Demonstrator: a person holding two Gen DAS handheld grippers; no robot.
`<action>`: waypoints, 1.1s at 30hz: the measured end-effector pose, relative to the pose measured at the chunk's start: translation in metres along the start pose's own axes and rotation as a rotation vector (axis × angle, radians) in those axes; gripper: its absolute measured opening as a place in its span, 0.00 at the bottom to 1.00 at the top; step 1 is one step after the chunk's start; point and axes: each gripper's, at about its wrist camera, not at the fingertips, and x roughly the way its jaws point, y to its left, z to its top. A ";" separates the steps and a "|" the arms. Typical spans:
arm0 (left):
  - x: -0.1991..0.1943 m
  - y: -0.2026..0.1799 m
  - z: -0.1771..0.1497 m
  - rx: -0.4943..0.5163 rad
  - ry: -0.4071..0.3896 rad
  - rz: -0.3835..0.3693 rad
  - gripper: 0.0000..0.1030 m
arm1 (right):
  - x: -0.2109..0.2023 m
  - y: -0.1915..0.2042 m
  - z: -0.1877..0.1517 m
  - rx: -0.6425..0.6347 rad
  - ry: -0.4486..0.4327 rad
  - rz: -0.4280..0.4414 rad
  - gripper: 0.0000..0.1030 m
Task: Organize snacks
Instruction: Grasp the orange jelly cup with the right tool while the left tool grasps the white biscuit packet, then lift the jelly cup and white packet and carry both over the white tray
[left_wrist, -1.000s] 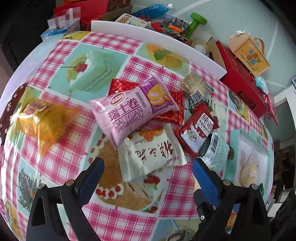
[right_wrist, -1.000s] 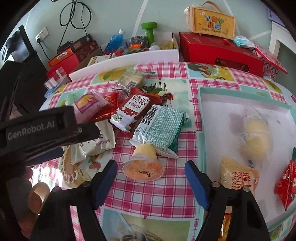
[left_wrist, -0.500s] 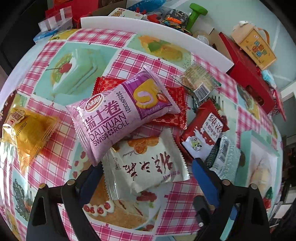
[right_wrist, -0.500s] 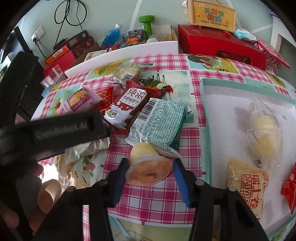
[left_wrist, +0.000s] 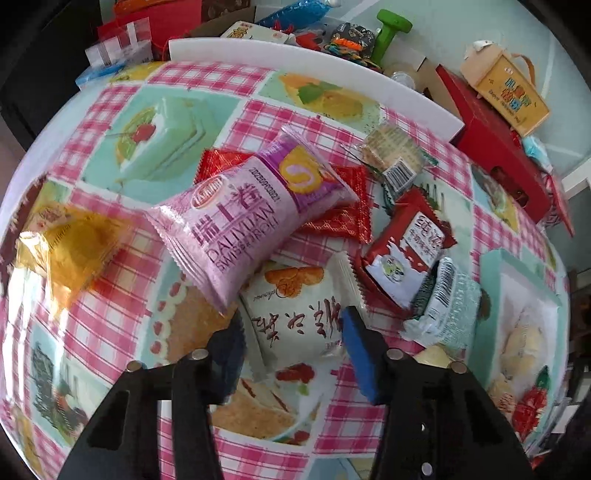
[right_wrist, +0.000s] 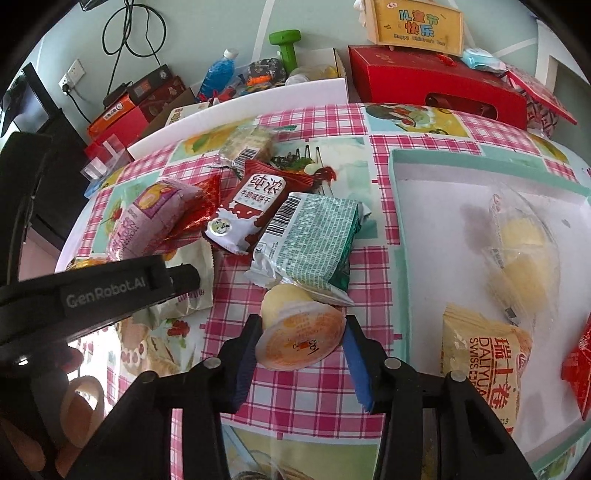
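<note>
Pickup step: the right gripper (right_wrist: 301, 341) clamps the orange jelly cup (right_wrist: 300, 338) on the checked tablecloth (right_wrist: 306, 391); next comes lifting it (gently) into the white tray (right_wrist: 428, 236). The left gripper (left_wrist: 293, 334) pinches the white pastry packet (left_wrist: 295, 314).

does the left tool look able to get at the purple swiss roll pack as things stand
Probably not right away. The left tool has its fingers closed around the white snack packet, so it is occupied. The purple swiss roll pack lies just beyond, on top of the pile with nothing covering it, so once freed the way looks clear.
</note>
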 end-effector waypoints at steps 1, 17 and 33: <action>0.000 0.000 -0.001 -0.004 -0.001 -0.002 0.50 | -0.001 0.000 0.000 -0.001 -0.001 0.001 0.45; -0.022 0.019 -0.015 -0.041 -0.001 -0.048 0.50 | -0.026 -0.002 0.001 0.004 -0.049 0.020 0.45; -0.076 0.002 -0.020 0.006 -0.105 -0.101 0.50 | -0.069 -0.021 0.011 0.058 -0.153 0.035 0.45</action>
